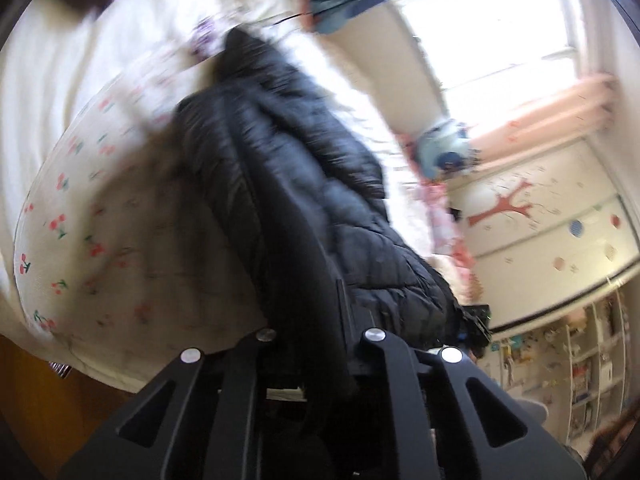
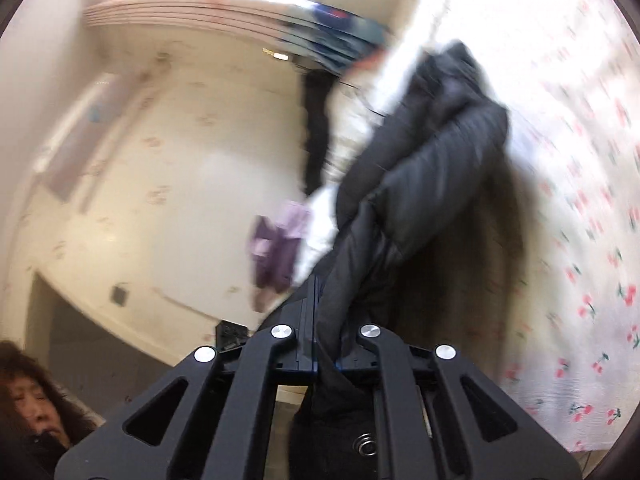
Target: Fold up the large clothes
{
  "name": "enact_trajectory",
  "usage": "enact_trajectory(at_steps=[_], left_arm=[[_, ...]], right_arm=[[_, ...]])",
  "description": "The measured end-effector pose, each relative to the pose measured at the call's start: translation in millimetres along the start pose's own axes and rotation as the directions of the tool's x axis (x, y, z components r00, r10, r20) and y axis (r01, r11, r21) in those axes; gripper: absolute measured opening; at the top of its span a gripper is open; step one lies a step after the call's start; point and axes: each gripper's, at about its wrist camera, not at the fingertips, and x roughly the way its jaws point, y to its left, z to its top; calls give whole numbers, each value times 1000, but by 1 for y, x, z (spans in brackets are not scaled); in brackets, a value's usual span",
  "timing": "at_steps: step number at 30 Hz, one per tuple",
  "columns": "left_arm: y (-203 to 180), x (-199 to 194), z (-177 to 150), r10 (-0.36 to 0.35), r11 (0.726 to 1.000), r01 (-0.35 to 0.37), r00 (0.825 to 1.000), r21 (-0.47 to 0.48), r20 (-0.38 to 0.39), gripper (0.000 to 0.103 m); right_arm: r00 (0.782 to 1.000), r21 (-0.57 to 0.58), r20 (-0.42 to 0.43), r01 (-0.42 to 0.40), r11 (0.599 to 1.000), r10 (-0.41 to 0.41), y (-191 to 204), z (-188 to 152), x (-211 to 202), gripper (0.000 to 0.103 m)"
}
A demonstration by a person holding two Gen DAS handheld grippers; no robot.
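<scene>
A black quilted puffer jacket (image 1: 288,168) stretches from my left gripper (image 1: 340,292) out over the bed with the cherry-print sheet (image 1: 80,240). The left jaws are shut on a fold of its fabric near the hem. In the right wrist view the same black jacket (image 2: 432,168) hangs and twists away from my right gripper (image 2: 324,300), whose jaws are shut on a bunched edge of it. Both views are blurred by motion. The far end of the jacket rests toward the pillows.
White pillows and bedding (image 1: 160,32) lie at the head of the bed. A bright window (image 1: 500,32) and a decorated wall (image 1: 540,216) are on the right, shelves (image 1: 580,380) below. A purple garment (image 2: 276,240) hangs by the bed edge. A person's head (image 2: 28,396) is at lower left.
</scene>
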Motion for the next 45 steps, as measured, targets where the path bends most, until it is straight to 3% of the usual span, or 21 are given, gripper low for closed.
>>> enact_trajectory(at_steps=[4,6,8,9,11,12,14,16,19,21,23,27,28,29,30,31,36,38,40,44,45], left_arm=[[-51,-32,-24,-25,994,27,999,104,-24,12],[-64,-36,-40,15,985,0,996,171,-87,12],[-66,-39,-63,114,965,-69,980,254,-165,24],[-59,-41,-71,169,955,-112,967,275,-190,32],[-39,-48,-69,315,930,-261,929,259,-193,33],[-32,-50,-59,354,920,-306,917,243,-185,35],[-12,-69,-23,468,879,-453,880,150,-84,47],[-4,-79,9,450,889,-449,893,86,14,61],[-17,-58,62,383,911,-398,913,109,138,74],[-29,-28,83,335,920,-363,924,146,185,77],[-32,16,109,337,913,-374,916,162,217,78],[-7,86,150,366,911,-401,893,94,263,78],[-2,97,152,361,916,-393,894,78,265,78],[6,110,158,363,920,-388,894,50,263,78],[16,124,164,366,924,-382,895,15,253,78],[21,131,166,367,926,-378,898,-3,245,78],[21,150,170,365,925,-379,896,7,252,78],[8,151,174,344,925,-376,892,61,293,82],[1,158,178,339,917,-386,887,98,313,95],[29,201,188,397,906,-417,895,67,204,95],[37,213,189,427,895,-442,888,58,173,95]], right_arm=[[999,-92,-46,-19,996,15,41,-11,-33,6],[993,-127,-116,13,992,-28,47,-28,-58,8],[977,-128,-187,84,988,-107,39,-46,-79,14],[950,-147,-213,200,969,-229,28,-57,-92,20],[883,-132,-200,406,904,-425,8,-67,-113,23],[867,-105,-185,450,887,-462,1,-66,-120,26],[830,-80,-55,550,831,-555,1,-52,-139,40],[839,-115,19,542,833,-543,14,-34,-130,64],[852,-242,62,518,820,-520,40,-1,-65,75],[816,-346,78,561,752,-573,46,33,12,80],[767,-405,101,613,678,-633,35,59,74,80],[664,-379,125,718,583,-737,-18,95,143,80],[629,-391,126,742,545,-767,-35,101,161,72],[614,-407,107,745,529,-782,-45,104,171,60],[616,-419,76,733,535,-784,-55,106,177,35],[633,-421,61,717,555,-772,-59,106,178,21],[718,-470,179,663,582,-673,-13,117,155,11],[732,-460,238,664,590,-639,4,123,134,11],[712,-446,249,686,575,-657,-2,133,128,11],[609,-418,129,749,513,-783,-77,134,145,13],[605,-402,67,744,534,-793,-99,132,146,16]])
